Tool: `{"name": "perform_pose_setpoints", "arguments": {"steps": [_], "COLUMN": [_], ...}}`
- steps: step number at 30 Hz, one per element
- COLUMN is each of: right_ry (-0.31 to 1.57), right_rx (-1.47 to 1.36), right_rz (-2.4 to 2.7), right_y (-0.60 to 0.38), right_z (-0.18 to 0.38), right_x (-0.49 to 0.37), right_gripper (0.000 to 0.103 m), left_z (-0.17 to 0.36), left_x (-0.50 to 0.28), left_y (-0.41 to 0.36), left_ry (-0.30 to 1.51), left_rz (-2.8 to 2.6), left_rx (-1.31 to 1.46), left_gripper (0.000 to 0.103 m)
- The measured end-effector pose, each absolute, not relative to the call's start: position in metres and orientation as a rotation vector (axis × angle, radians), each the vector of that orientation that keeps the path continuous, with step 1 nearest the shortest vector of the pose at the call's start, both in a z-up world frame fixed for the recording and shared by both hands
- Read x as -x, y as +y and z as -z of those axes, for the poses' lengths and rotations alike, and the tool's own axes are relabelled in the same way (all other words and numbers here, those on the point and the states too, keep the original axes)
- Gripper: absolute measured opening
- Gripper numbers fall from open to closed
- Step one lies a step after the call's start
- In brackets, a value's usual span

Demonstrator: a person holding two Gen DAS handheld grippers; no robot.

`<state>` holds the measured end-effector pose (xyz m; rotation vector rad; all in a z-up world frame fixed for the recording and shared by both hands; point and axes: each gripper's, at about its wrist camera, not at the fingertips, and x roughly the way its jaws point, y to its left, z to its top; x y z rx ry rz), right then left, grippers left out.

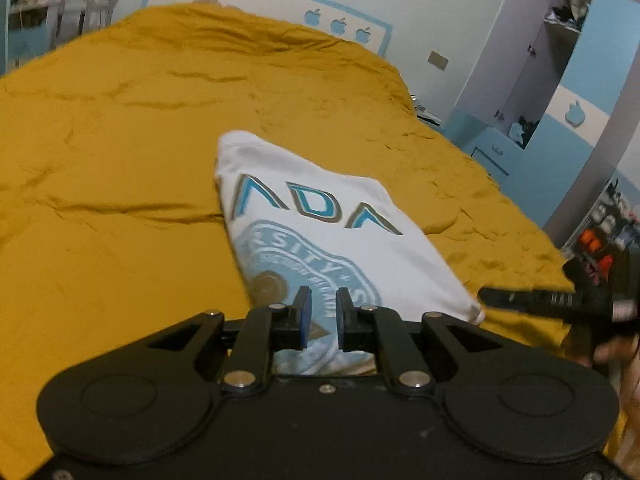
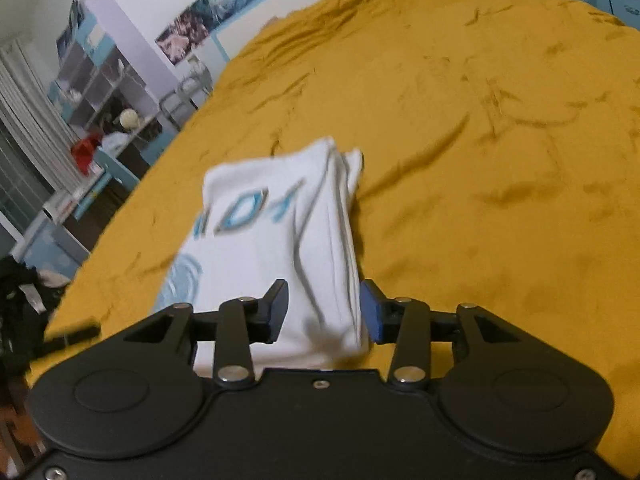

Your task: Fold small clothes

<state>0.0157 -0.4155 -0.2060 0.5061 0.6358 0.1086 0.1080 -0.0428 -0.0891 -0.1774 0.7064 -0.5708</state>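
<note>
Just ahead of both tools lies a white cotton T-shirt (image 1: 332, 236), folded into a compact rectangle, with blue and gold block letters and a round light-blue crest printed on its upper face. It rests on the mustard-yellow bedspread (image 1: 120, 140), which is rumpled with shallow creases all around it.

From the left tool (image 1: 323, 314), the shirt spreads forward and slightly to the right, its near edge passing under the fingertips. The two blue-padded fingers (image 1: 305, 312) stand a narrow gap apart with nothing pinched between them; the crest shows through that gap, and the pads hang above the cloth rather than on it. To this tool's right, a blurred black bar of the other tool (image 1: 532, 300) reaches toward the shirt's near right corner.

From the right tool (image 2: 325, 308), the same shirt runs straight ahead and a little left, its stacked folded layers (image 2: 344, 208) showing along the right-hand edge. This tool's jaws are clearly apart, one finger on either side of the shirt's near right portion, and I cannot see either pad pressing the fabric. The picture is smeared with motion.

Farther out beyond the left tool, a pale wall carries light-blue apple decals (image 1: 338, 26), and a blue and white wardrobe (image 1: 568, 92) stands to the right. Beyond the right tool's left side sit a grey shelving unit (image 2: 100, 80) and a row of posters (image 2: 224, 4).
</note>
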Motion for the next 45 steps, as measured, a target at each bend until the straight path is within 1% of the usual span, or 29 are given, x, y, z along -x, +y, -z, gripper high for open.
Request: {"name": "perform_pose_setpoints", "arguments": {"steps": [5,7,10,11,13,16,19,22,24,27,28,30,31,32,33,34,35,36,40,44,45], "right_ry": [0.553,0.577,0.633,0.650,0.680,0.635,0.580,0.681,0.712,0.697,0.694,0.669,0.639,0.617,0.593,0.572,0.551,0.535,0.525,0.559,0.574], "right_rx": [-0.302,-0.244,-0.234,-0.230,-0.205,-0.246,-0.266,-0.261,-0.278,-0.296,-0.302,-0.331,-0.350,-0.367,-0.384,-0.393,-0.394,-0.392,-0.452,-0.458,-0.455], "right_rz": [-0.119,-0.132,-0.150,-0.158,-0.172,-0.162,-0.153,-0.129,-0.125,-0.128,-0.138,-0.165,-0.176,-0.183,-0.185,-0.178,-0.163,-0.147,-0.120,-0.079,-0.074], "right_y": [-0.385,-0.379,-0.380,-0.380,-0.381,-0.388,-0.392,-0.393,-0.395,-0.397,-0.398,-0.403,-0.406,-0.409,-0.412,-0.415,-0.417,-0.419,-0.427,-0.425,-0.424], "right_z": [0.200,0.201,0.210,0.213,0.215,0.203,0.190,0.216,0.232,0.227,0.221,0.208,0.199,0.193,0.186,0.181,0.176,0.173,0.174,0.187,0.190], "right_x": [-0.011,-0.020,-0.032,-0.034,-0.037,-0.029,-0.016,-0.028,-0.034,-0.032,-0.032,-0.031,-0.033,-0.038,-0.046,-0.056,-0.068,-0.081,-0.143,-0.192,-0.200], "right_gripper": [0.041,0.041,0.040,0.037,0.003,0.002,0.002,0.000,0.000,0.002,0.006,0.013,0.014,0.015,0.020,0.030,0.034,0.041,0.042,0.042,0.044], "left_z": [0.107,0.123,0.138,0.140,0.140,0.133,0.137,0.149,0.153,0.139,0.132,0.118,0.112,0.109,0.107,0.106,0.107,0.109,0.124,0.139,0.144], "left_x": [-0.115,-0.118,-0.118,-0.119,-0.121,-0.121,-0.123,-0.123,-0.126,-0.126,-0.127,-0.136,-0.145,-0.157,-0.172,-0.189,-0.208,-0.228,-0.295,-0.336,-0.344], "left_y": [-0.056,-0.057,-0.055,-0.054,-0.052,-0.049,-0.048,-0.044,-0.039,-0.029,-0.024,-0.012,-0.006,0.000,0.005,0.008,0.012,0.014,0.018,0.020,0.022], "left_ry": [0.788,0.848,0.879,0.885,0.892,0.894,0.902,0.926,0.940,0.937,0.920,0.855,0.827,0.806,0.786,0.774,0.767,0.762,0.765,0.766,0.778], "left_rz": [0.556,0.540,0.525,0.523,0.523,0.525,0.538,0.538,0.541,0.578,0.596,0.598,0.586,0.575,0.557,0.538,0.517,0.501,0.462,0.437,0.442], "left_rx": [0.183,0.198,0.225,0.233,0.244,0.258,0.252,0.269,0.295,0.334,0.352,0.383,0.407,0.434,0.458,0.474,0.494,0.514,0.610,0.681,0.709], "left_gripper": [0.011,0.012,0.013,0.014,0.013,0.011,0.010,0.011,0.011,0.010,0.011,0.016,0.022,0.024,0.024,0.024,0.024,0.024,0.024,0.025,0.025]}}
